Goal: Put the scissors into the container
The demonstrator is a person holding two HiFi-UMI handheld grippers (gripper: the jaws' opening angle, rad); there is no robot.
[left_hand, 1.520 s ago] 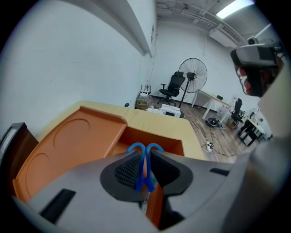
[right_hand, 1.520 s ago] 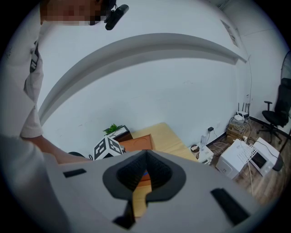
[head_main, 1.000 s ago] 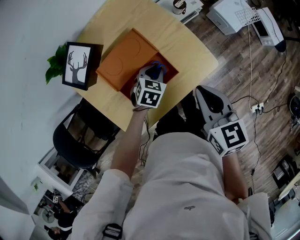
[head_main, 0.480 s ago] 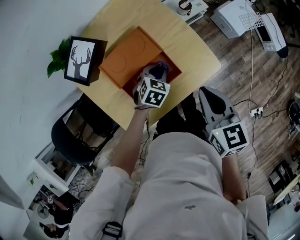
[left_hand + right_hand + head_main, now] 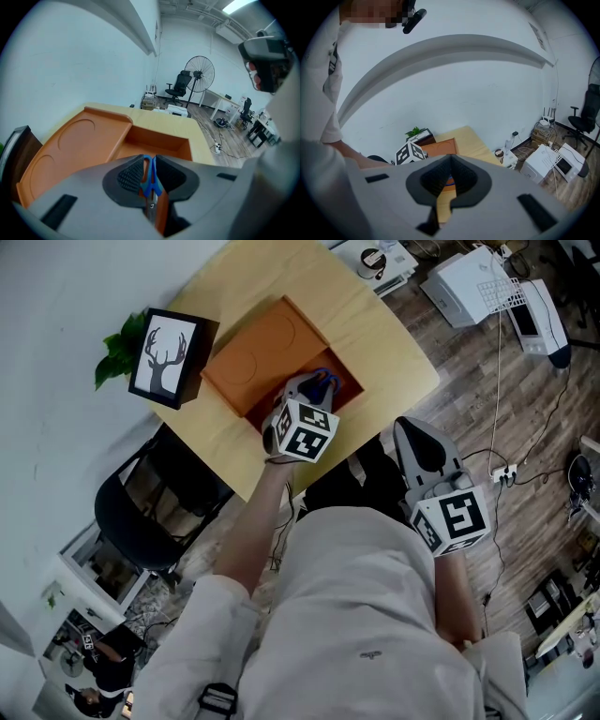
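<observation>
**Barely any shift: scissors hang over the open compartment**

Hardly anything has changed place in the last second. The left gripper (image 5: 317,385) has kept its station over the container, and the right one has stayed back by the person's body.

Nearest the person, the right gripper (image 5: 424,442) sits off the worktop's edge. Its jaws are pressed together on nothing, which the right gripper view (image 5: 450,161) confirms. It is well apart from the task's things.

Farther out, at about 11 o'clock from it, the left gripper pinches the blue-handled metal scissors (image 5: 149,180). The blue loops are clamped between the jaws. The long axis runs along the gripper's own line, with the pivot and blades trailing back toward the camera.

Just beyond the jaws, at 12 o'clock in the left gripper view, lies the open rectangular compartment (image 5: 154,145) of the flat orange plastic container (image 5: 253,357). The container rests on the pale wooden worktop (image 5: 375,334). Its raised lid-like part, with two round impressions, spreads toward 10 o'clock.

The scissors appear to be above the compartment, not yet resting in it. Whether they touch the floor of it cannot be told. The coming move seems to turn on lowering and letting go straight ahead, and the left gripper is clearly the nearer one.

Farthest off, at 9 o'clock from the container, stands a dark-framed deer picture (image 5: 167,357).
</observation>
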